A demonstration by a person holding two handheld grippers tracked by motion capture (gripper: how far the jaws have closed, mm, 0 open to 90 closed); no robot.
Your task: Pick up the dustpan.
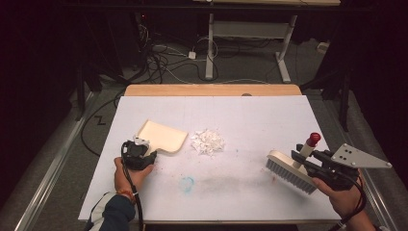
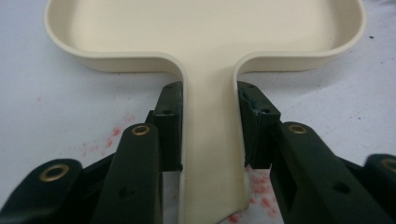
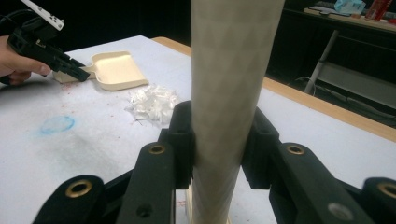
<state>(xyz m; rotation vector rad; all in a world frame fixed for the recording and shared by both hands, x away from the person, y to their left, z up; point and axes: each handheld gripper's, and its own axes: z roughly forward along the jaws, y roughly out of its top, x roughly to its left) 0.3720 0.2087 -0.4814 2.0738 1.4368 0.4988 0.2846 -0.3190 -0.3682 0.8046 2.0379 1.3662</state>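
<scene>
The dustpan (image 2: 205, 28) looks like cream plastic, smooth with a soft shine. The brush (image 1: 288, 171) has a pale body with stiff grey bristles, a matt cream handle (image 3: 229, 93) with a fine diamond texture, and a glossy red cap (image 1: 314, 139). The white shreds (image 1: 207, 142) look like thin crumpled paper. The table (image 1: 250, 120) has a matt white cover, stained red and blue, with a wooden edge (image 1: 211, 90) behind. The jaws are matt black plastic with brass rivets.

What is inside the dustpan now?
The dustpan looks empty: its visible floor is bare. Its front edge lies outside the left gripper view. The paper scraps lie beside it on the table.
</scene>
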